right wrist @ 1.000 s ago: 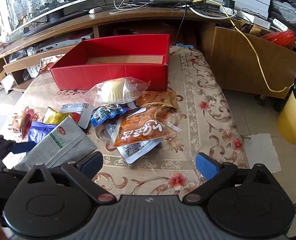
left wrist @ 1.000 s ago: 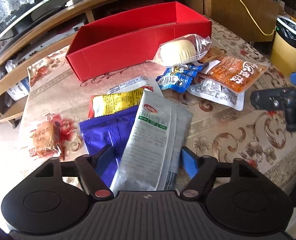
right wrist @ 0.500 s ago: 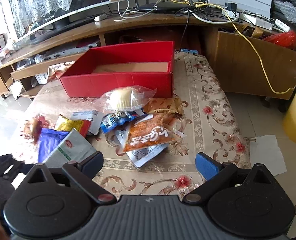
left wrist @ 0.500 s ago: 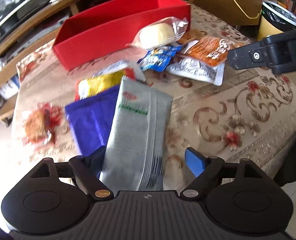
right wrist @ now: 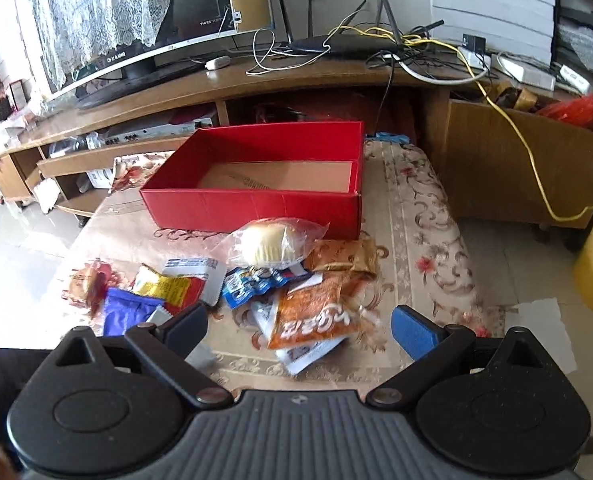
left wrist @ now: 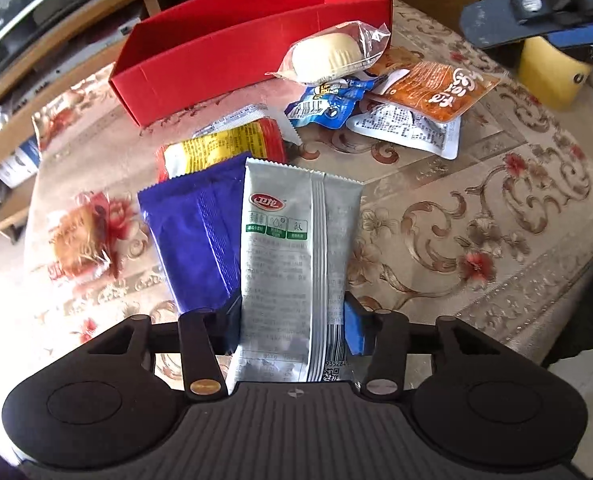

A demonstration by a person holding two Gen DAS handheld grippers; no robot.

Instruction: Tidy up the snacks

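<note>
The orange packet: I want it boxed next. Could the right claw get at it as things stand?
Probably yes. The orange packet lies on top of the pile, just ahead of the right claw, whose jaws stand wide with nothing between them. Only a white packet lies under it.

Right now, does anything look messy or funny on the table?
Yes. The snack packets lie jumbled and overlapping on the tablecloth, while the red box meant for them is empty. The left gripper is closing on a silver packet.
</note>
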